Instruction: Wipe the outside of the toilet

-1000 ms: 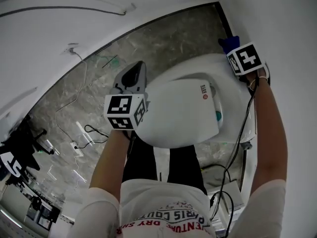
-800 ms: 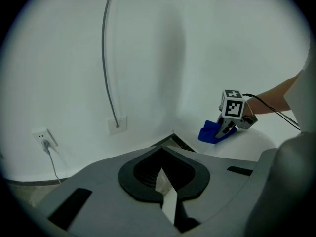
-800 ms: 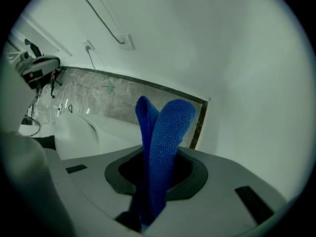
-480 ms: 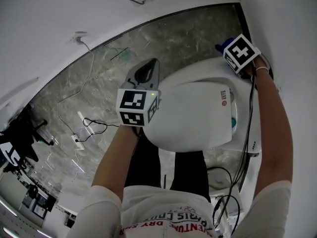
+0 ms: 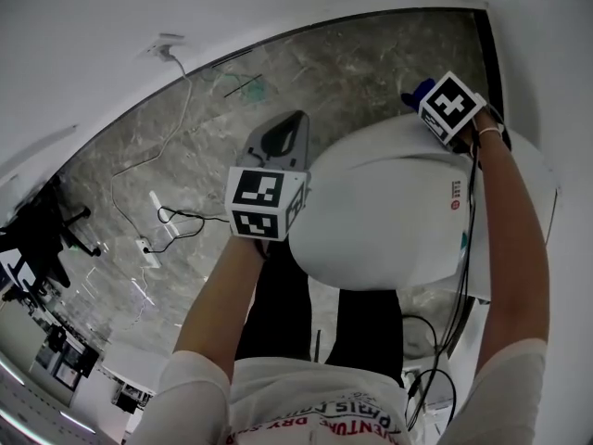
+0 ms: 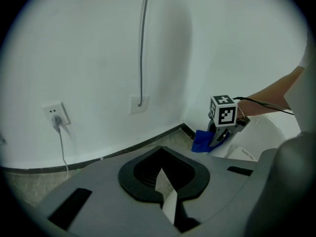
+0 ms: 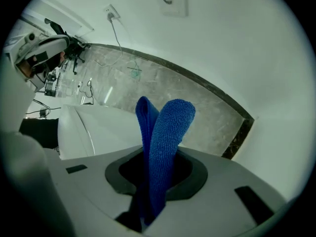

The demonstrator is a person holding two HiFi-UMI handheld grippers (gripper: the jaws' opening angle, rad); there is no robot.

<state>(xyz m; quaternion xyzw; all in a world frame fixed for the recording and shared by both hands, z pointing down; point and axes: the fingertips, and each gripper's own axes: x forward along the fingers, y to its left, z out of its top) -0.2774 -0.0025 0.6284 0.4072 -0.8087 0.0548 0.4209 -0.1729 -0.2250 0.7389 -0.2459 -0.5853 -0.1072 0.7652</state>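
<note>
Head view: the white toilet [image 5: 389,216] sits lid down just in front of your legs, on a grey marbled floor [image 5: 167,156] against a white wall. Your left gripper [image 5: 278,139] hovers off the toilet's left side, over the floor and not touching the toilet. Your right gripper [image 5: 432,98] is at the far rear of the toilet with a blue cloth [image 5: 414,89] sticking out ahead of it; you can't tell here whether the cloth touches the porcelain. A thin cable [image 5: 176,219] lies on the floor to the left. Left gripper view: the jaws are closed together with nothing between them, only a thin pale sliver showing at the seam. They point at the white wall, which has a wall socket [image 6: 56,116] with a plug in it on the left. Further right you see the right gripper with the cloth hanging from it at the rear edge of the toilet. Right gripper view: the jaws are clamped on the folded cloth, which stands up out of them in two lobes. The toilet's white top is low on the left, with marbled floor and a dark skirting [image 7: 237,132] beyond.
</note>
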